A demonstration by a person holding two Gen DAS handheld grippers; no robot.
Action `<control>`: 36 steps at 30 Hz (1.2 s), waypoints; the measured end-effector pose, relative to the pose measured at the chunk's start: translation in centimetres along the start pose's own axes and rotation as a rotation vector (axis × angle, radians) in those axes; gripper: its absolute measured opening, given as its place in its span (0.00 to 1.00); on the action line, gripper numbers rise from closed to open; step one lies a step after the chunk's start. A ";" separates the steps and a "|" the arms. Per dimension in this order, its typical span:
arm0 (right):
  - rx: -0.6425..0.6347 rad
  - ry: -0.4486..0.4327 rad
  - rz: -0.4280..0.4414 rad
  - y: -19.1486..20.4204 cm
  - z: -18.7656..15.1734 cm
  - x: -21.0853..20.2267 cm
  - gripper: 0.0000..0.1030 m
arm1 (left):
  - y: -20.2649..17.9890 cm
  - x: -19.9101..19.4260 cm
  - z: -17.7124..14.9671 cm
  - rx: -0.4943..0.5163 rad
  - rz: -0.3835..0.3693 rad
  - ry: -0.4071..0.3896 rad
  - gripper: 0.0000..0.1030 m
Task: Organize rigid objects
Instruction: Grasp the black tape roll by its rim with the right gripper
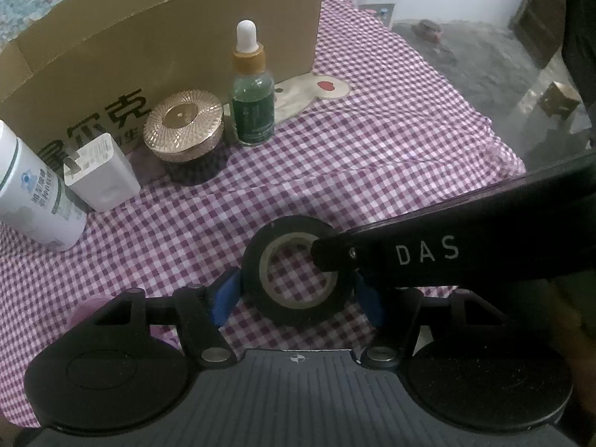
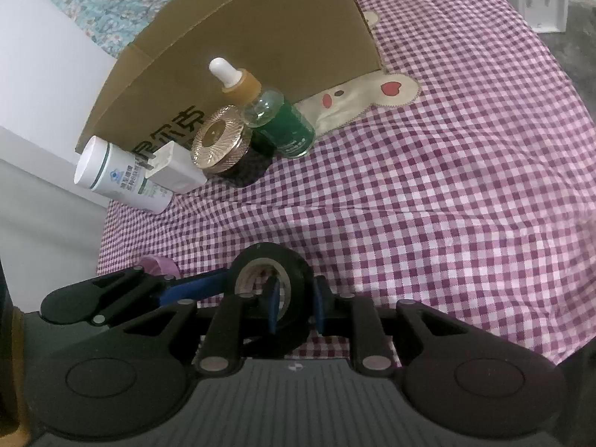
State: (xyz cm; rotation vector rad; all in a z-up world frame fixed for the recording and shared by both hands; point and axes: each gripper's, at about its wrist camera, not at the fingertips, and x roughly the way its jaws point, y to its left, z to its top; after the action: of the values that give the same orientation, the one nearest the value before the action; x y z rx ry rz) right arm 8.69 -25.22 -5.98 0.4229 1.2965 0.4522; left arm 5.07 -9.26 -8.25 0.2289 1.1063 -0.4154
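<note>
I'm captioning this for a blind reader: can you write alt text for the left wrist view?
A black tape roll lies flat on checked cloth between the left tongs, with the right tongs pinching its wall. Behind stand a dropper bottle, gold-lidded jar, charger and cardboard box.

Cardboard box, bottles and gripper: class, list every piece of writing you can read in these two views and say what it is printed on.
"DAS": white letters on the black right gripper arm.
"尔克": large dark characters on the cardboard box; the rest is hidden behind objects.
White bottle: green label text, too blurred to read.
Green dropper bottle: label print too small to read.
White charger: faint print, unreadable.
</note>
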 end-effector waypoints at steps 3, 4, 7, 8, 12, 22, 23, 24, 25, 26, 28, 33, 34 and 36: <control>-0.012 0.002 -0.002 0.1 0.2 0.1 0.21 | 0.3 0.2 0.1 -0.006 -0.001 0.006 0.64; -0.012 0.005 -0.003 0.1 0.3 0.3 0.21 | 0.3 0.2 0.1 -0.011 0.002 0.004 0.64; -0.016 0.000 -0.005 0.0 0.3 0.5 0.21 | 0.2 0.1 0.2 -0.011 0.005 0.006 0.64; -0.017 0.001 -0.006 0.0 0.4 0.6 0.21 | 0.2 0.1 0.2 -0.008 0.004 0.006 0.64; -0.020 -0.008 -0.010 0.2 0.3 0.3 0.21 | 0.1 -0.4 0.2 -0.003 0.006 -0.005 0.64; -0.021 -0.036 -0.007 0.8 0.3 -0.9 0.21 | 0.1 -1.6 0.5 -0.015 0.013 -0.030 0.64; -0.021 -0.038 -0.006 0.9 0.3 -1.0 0.21 | 0.1 -1.7 0.5 -0.015 0.014 -0.032 0.64; -0.021 -0.040 -0.006 0.9 0.3 -1.1 0.21 | 0.1 -1.8 0.5 -0.015 0.014 -0.034 0.64; -0.024 -0.043 -0.004 1.0 0.3 -1.2 0.21 | 0.1 -1.9 0.6 -0.014 0.015 -0.035 0.64; -0.025 -0.046 -0.005 1.0 0.2 -1.4 0.21 | 0.1 -2.0 0.6 -0.014 0.016 -0.037 0.64; -0.029 -0.050 -0.007 1.2 0.0 -1.5 0.21 | 0.0 -2.2 0.6 -0.015 0.018 -0.040 0.64; -0.025 -0.057 -0.008 1.5 -0.1 -1.8 0.21 | -0.2 -2.5 0.6 -0.015 0.022 -0.047 0.64; -0.027 -0.057 -0.010 1.6 -0.1 -1.9 0.21 | -0.2 -2.6 0.6 -0.014 0.022 -0.048 0.64; -0.026 -0.058 -0.011 1.7 -0.1 -2.0 0.21 | -0.3 -2.7 0.6 -0.015 0.022 -0.050 0.64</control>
State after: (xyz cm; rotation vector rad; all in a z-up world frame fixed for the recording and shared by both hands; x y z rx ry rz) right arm 8.04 -24.88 -3.50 0.4040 1.2346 0.4441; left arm 4.44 -9.17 -5.53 0.2161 1.0568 -0.3906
